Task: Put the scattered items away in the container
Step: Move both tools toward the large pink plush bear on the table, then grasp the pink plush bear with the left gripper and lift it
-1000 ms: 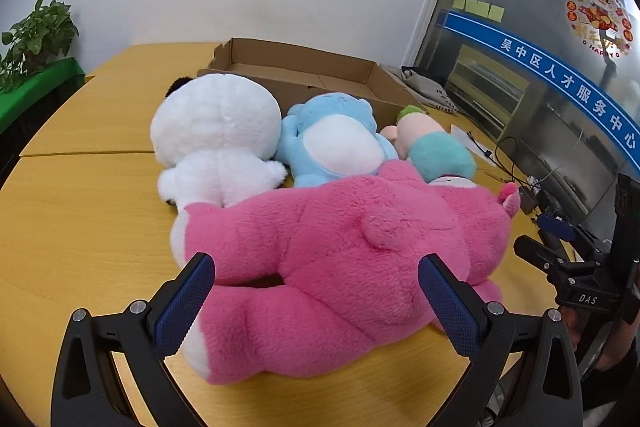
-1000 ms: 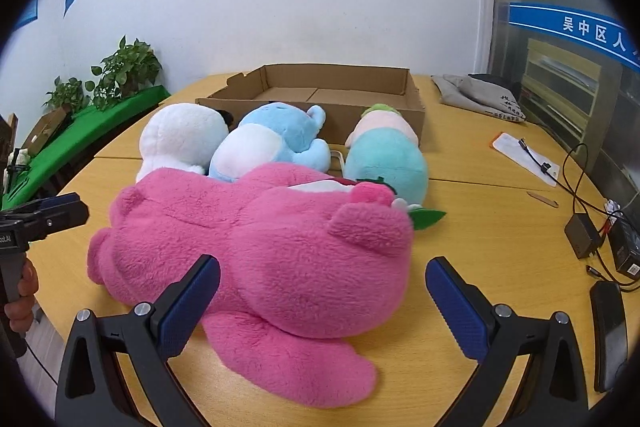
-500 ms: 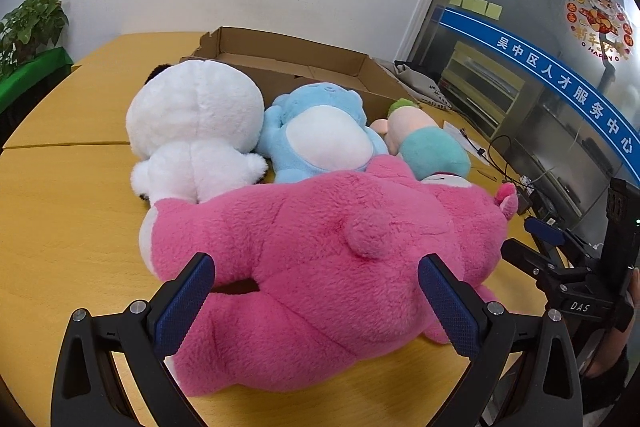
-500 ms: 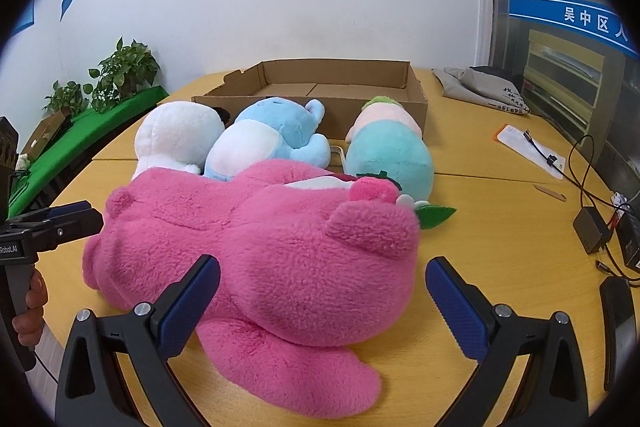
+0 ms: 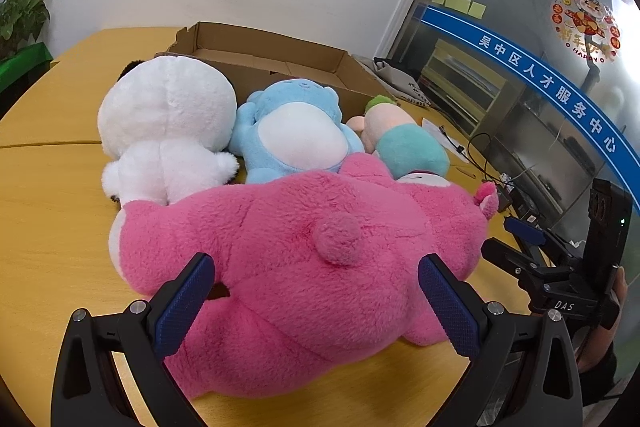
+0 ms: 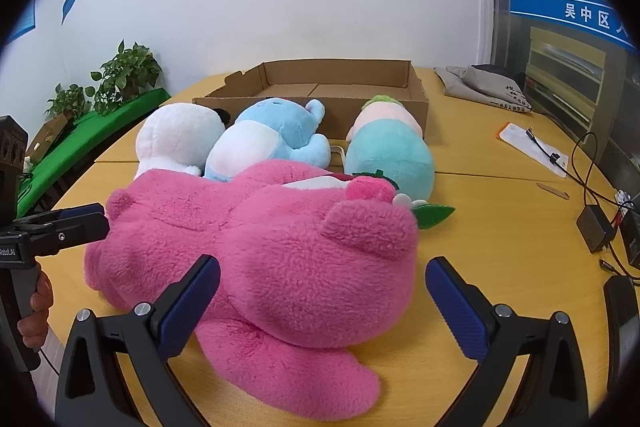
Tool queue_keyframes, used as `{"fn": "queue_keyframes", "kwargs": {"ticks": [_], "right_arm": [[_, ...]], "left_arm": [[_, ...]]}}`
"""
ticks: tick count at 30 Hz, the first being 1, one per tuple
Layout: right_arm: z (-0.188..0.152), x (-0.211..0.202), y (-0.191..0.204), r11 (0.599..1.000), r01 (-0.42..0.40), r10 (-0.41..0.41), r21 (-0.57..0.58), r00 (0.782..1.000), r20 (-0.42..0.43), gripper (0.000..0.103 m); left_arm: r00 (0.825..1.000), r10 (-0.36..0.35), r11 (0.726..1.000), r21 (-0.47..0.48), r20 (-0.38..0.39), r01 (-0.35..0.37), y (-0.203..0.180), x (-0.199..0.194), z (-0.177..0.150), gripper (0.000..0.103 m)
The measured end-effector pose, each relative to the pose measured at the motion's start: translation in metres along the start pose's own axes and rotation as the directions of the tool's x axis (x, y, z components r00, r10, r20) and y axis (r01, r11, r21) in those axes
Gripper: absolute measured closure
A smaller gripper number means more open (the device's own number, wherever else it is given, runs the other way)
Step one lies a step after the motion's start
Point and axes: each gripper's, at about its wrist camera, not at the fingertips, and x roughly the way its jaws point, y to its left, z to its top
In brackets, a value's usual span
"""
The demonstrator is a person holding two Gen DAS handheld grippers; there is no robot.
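Observation:
A large pink plush bear (image 5: 304, 267) (image 6: 272, 251) lies on its side across the wooden table. Behind it sit a white plush (image 5: 168, 123) (image 6: 176, 139), a blue plush (image 5: 296, 131) (image 6: 268, 139) and a teal-and-peach plush (image 5: 408, 143) (image 6: 388, 151). An open cardboard box (image 5: 276, 55) (image 6: 340, 83) stands behind them. My left gripper (image 5: 316, 303) is open, its pads straddling the bear's rear. My right gripper (image 6: 324, 303) is open around the bear's head end. Each gripper shows in the other's view, the right gripper (image 5: 520, 231) and the left gripper (image 6: 76, 223).
Cables, a black adapter (image 6: 594, 227) and a white paper (image 6: 532, 147) lie at the table's right side. A grey folded bag (image 6: 484, 87) rests beyond the box. Potted plants (image 6: 124, 75) stand left, near the wall. A hand (image 6: 36, 311) holds the left gripper's handle.
Both grippers have moved closer to the pink bear, which now fills more of each view. Their jaws stay open.

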Motion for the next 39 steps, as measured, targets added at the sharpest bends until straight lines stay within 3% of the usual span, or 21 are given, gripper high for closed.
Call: {"fn": "queue_keyframes", "kwargs": {"ticks": [6,13,16,18,22,26,29,33,37,39], "right_arm": [[0.002,-0.003,-0.002,1.000,-0.006,0.006,0.007,1.000,0.022,0.000],[0.006,-0.015,-0.021,1.000,0.019,-0.017,-0.016,0.996,0.090,0.000],[0.009,-0.017,-0.049,0.999,0.024,-0.030,0.047,0.993,0.113,0.000],[0.011,-0.008,-0.069,0.993,0.006,-0.016,0.118,0.997,0.080,0.000],[0.007,0.022,-0.090,0.976,-0.074,0.075,0.204,0.997,0.001,0.000],[0.001,0.047,-0.068,0.957,-0.232,0.241,0.176,0.970,-0.029,0.000],[-0.003,0.066,-0.058,0.956,-0.253,0.260,0.148,0.965,-0.031,0.000],[-0.014,0.086,-0.068,0.897,-0.342,0.360,0.280,0.933,-0.013,0.000],[-0.017,0.077,-0.058,0.920,-0.307,0.318,0.244,0.948,-0.007,0.002],[-0.015,0.067,-0.049,0.941,-0.273,0.279,0.201,0.960,0.002,0.010]], "left_arm": [[1.000,0.006,1.000,0.004,0.001,-0.006,0.001,0.000,0.001,0.000],[0.999,-0.040,0.999,0.000,-0.009,0.040,0.003,0.003,0.002,0.000],[0.998,-0.053,0.998,-0.017,-0.019,0.053,0.007,0.007,0.003,0.000],[0.997,-0.075,0.997,-0.034,-0.023,0.074,0.011,0.011,0.006,0.000],[0.992,-0.114,0.992,-0.064,-0.062,0.110,0.017,0.026,0.006,0.000],[0.985,-0.122,0.989,-0.097,-0.121,0.110,0.025,0.041,-0.003,0.000],[0.981,-0.137,0.984,-0.129,-0.138,0.120,0.031,0.047,-0.007,0.001],[0.978,-0.148,0.984,-0.126,-0.148,0.130,0.030,0.045,-0.007,0.017],[0.978,-0.165,0.981,-0.127,-0.131,0.149,0.030,0.038,-0.007,0.032],[0.980,-0.160,0.983,-0.108,-0.119,0.148,0.027,0.032,-0.007,0.038]]}}
